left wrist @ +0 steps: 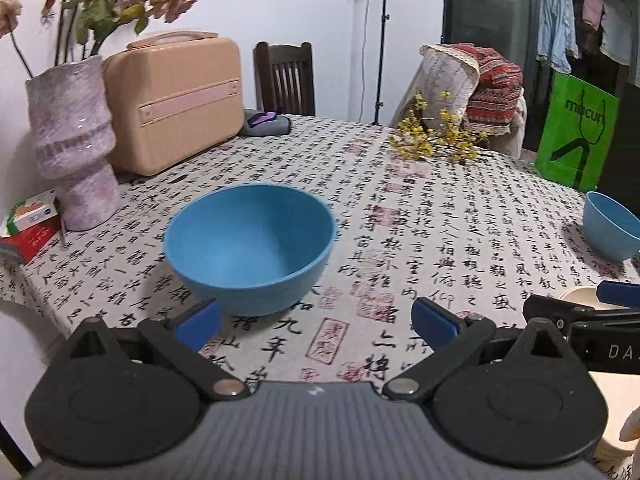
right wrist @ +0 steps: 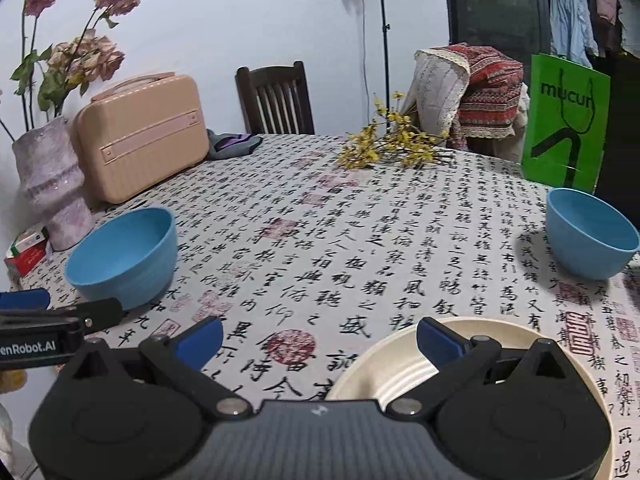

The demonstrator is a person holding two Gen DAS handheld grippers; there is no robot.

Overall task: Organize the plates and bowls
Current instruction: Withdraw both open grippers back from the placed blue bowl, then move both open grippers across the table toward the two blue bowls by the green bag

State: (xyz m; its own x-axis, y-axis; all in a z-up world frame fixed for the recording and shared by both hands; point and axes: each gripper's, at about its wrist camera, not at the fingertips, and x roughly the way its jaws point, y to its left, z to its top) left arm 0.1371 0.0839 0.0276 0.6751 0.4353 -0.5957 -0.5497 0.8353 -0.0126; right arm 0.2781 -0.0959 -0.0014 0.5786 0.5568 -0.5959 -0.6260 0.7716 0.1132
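The left gripper (left wrist: 316, 322) hangs spread wide, nothing between its blue pads, and the near blue bowl (left wrist: 250, 246) sits dead centre of the left wrist view, just beyond the fingertips, upright and empty on the calligraphy tablecloth (left wrist: 420, 216). Over on the right wrist view, the right gripper (right wrist: 319, 340) is spread open too, holding nothing, with the cream plate (right wrist: 400, 364) low and right in the frame, partly under its right finger. The second blue bowl (right wrist: 591, 234) waits at the right edge of that view, well apart from the first.

How will these handle? Both bowls look like matte moulded plastic or fibre: probably light, stiff, not much of a breakage worry, but the rounded wall gives a pinch little to bite. The rim is the likely hold, one pad inside and one outside. The plate looks shallow with a ridged well; its raised lip is the place to take it, and it appears to rest on more plates, though that is hard to confirm.

Room? The middle of the table is open cloth. Watch the left of the frame: the vase (left wrist: 74, 144) and the tan case (left wrist: 176, 104) stand near the first bowl, yellow flower sprigs (left wrist: 434, 136) lie at the far side, and the second bowl sits near the table's right edge.
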